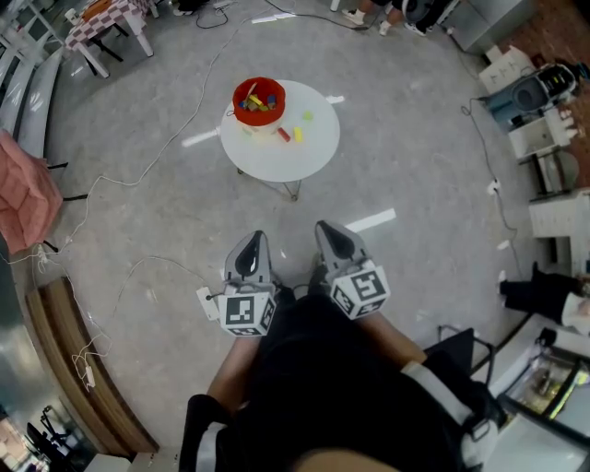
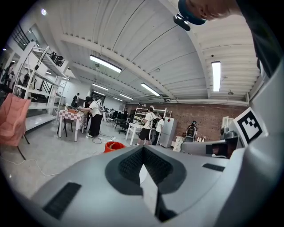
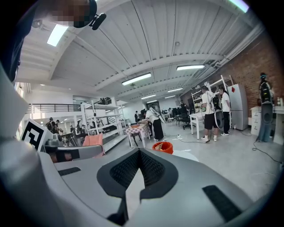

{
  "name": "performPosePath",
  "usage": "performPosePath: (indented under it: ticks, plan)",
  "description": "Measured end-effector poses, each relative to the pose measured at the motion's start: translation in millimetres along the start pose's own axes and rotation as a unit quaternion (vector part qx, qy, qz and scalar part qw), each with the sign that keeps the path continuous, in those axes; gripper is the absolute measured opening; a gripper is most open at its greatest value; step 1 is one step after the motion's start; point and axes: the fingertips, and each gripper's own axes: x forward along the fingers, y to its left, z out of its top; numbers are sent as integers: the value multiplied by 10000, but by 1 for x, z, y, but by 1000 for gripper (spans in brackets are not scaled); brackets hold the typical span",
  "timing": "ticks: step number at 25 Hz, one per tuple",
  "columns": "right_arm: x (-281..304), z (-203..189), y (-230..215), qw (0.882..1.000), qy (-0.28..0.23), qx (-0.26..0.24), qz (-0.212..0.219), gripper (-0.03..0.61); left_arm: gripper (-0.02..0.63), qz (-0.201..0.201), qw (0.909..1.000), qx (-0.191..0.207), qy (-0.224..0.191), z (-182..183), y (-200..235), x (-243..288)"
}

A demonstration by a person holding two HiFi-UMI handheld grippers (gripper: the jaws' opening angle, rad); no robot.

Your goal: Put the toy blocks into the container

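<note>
Toy blocks (image 1: 260, 103): a mixed-colour heap already lies inside the red container (image 1: 259, 85). Three lie loose on the tabletop just beside it: a red block (image 1: 284, 135) and a yellow block (image 1: 297, 135) side by side, and a yellow-green block (image 1: 307, 116) a little farther toward the table's middle.

- Container stands upright near the far-left edge of a round white table (image 1: 295, 161), which has thin metal legs.
- Table stands on bare grey floor (image 1: 406, 166), well apart from the person. A thin white cable (image 1: 138, 175) trails across the floor to the left.
- Left gripper (image 1: 253, 241) and right gripper (image 1: 330, 232) are held side by side low in the head view, both aimed toward the table, with open floor between them and it.
- Left gripper view: jaws closed together, nothing between the pads. Right gripper view: the same, pads pressed together and empty.
- Both gripper views catch the container ahead, small, beyond the jaw tips.
- Farther out: a pink cloth (image 1: 23, 198) at the left edge, a checkered table (image 1: 106, 18) at top left, and people (image 3: 215, 113) standing by shelving in the background.
</note>
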Motion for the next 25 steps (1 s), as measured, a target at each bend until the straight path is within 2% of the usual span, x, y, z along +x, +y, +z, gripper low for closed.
performPosePath:
  ticks: [7,12,18,25]
  plan:
    - [11,-2,12,10000,-5,38,-74,-5,-3,-68,10000,-14,13,-5,18,-4]
    - [34,-5,4,10000,15,73,-30,-5,-3,-62,9999,-97,32,-4,27,14]
    - [76,1,-23,9999,68,79,12,-5,-3,-45,10000,-70,56,7,41,57]
    - [135,16,-75,9998,202,-25,71,-5,-3,-3,9999,-95,90,23,54,131]
